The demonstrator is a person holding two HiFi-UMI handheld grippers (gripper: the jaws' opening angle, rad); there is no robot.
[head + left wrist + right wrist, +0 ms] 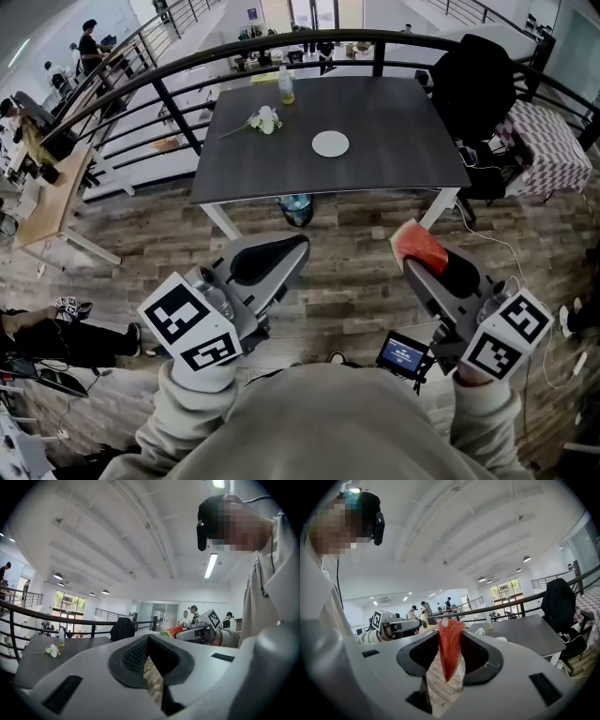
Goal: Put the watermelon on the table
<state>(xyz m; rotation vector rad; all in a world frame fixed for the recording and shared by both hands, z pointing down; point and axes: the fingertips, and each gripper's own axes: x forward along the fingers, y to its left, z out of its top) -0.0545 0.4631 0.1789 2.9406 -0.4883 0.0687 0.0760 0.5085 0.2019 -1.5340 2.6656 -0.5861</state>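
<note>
- Watermelon slice (450,644), red-fleshed wedge with a pale rind edge: clamped upright between the jaws of the grey right gripper (415,255), pointed end hanging down below the pads, rind end up.
- Held in the air over the brown wood-plank floor (347,253), short of the near edge of the dark grey rectangular counter (394,169) and well apart from its top.
- Grey left gripper (296,246): jaws together at the tips, nothing between them, only floor planks seen through the narrow gap behind the tips; level with the right gripper and well apart from it.
- Between both grippers and the counter's near edge: a bare strip of floor; white counter legs at the left and right near corners, a bluish object on the floor under the edge between them.
- On the counter top: small round white plate (330,143) near the middle, white flower bunch (266,120) towards the far left, clear bottle of yellowish liquid (286,86) by the far edge.
- Right half of the top, from plate to right edge, bare.
- Beyond the far edge: curved black metal railing (281,45).
- Just off the far right corner: dark jacket draped over a chair (478,84), beside a checked cloth (548,145).
</note>
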